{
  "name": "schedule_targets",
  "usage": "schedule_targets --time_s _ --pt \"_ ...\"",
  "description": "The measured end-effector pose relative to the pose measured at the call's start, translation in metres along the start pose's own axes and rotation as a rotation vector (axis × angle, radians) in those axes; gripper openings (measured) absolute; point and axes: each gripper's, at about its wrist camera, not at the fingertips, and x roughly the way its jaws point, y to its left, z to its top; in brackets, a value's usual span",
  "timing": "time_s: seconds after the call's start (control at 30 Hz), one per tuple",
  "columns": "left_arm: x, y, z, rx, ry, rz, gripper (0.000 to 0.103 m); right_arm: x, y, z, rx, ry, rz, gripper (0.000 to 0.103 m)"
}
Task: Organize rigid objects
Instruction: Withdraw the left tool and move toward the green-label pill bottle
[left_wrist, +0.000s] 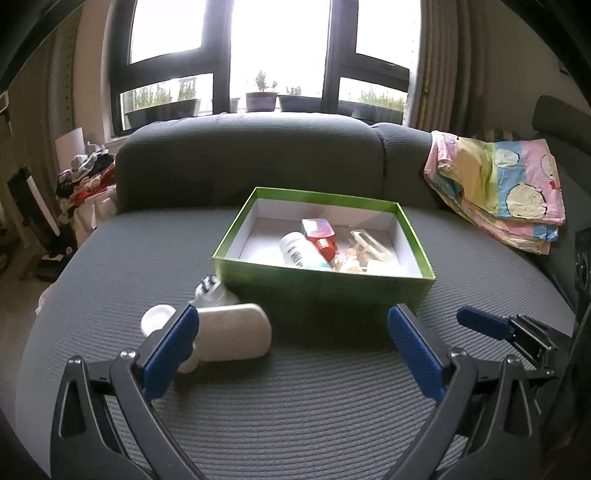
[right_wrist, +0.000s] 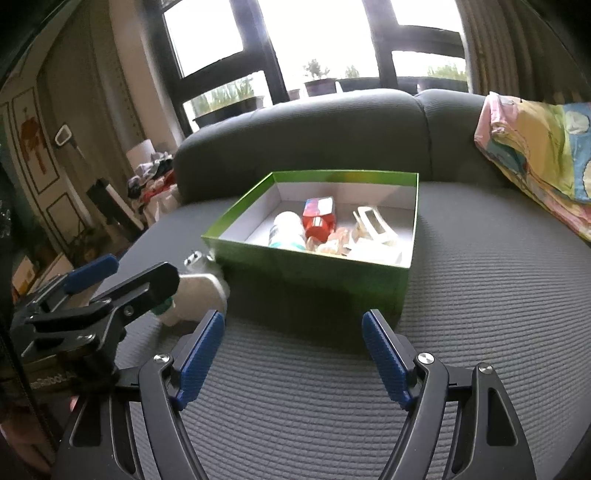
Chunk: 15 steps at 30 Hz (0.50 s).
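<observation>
A green box (left_wrist: 325, 286) (right_wrist: 314, 271) with a white inside stands on the grey sofa seat. In it lie a white bottle (left_wrist: 301, 251) (right_wrist: 287, 229), a red packet (left_wrist: 319, 236) (right_wrist: 319, 218) and pale plastic pieces (left_wrist: 364, 245) (right_wrist: 373, 225). Left of the box, on the seat, lie a beige oval case (left_wrist: 231, 336) (right_wrist: 201, 293), a white bottle (left_wrist: 159, 323) and a small white item (left_wrist: 210, 290) (right_wrist: 197, 258). My left gripper (left_wrist: 291, 347) (right_wrist: 122, 271) is open, its left finger in front of the case. My right gripper (right_wrist: 293, 354) is open and empty, in front of the box.
A folded colourful cloth (left_wrist: 498, 192) (right_wrist: 539, 147) lies on the sofa at the right. The sofa back (left_wrist: 251, 162) rises behind the box, with a window beyond. A pile of clothes (left_wrist: 85, 177) sits left of the sofa. Bare seat lies in front of both grippers.
</observation>
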Motion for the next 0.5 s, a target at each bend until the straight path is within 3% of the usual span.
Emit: schedule_targets --time_s 0.5 --pt "0.017 0.024 -0.019 -0.002 0.068 0.045 0.102 0.026 0.0 -0.011 -0.028 0.077 -0.002 0.079"
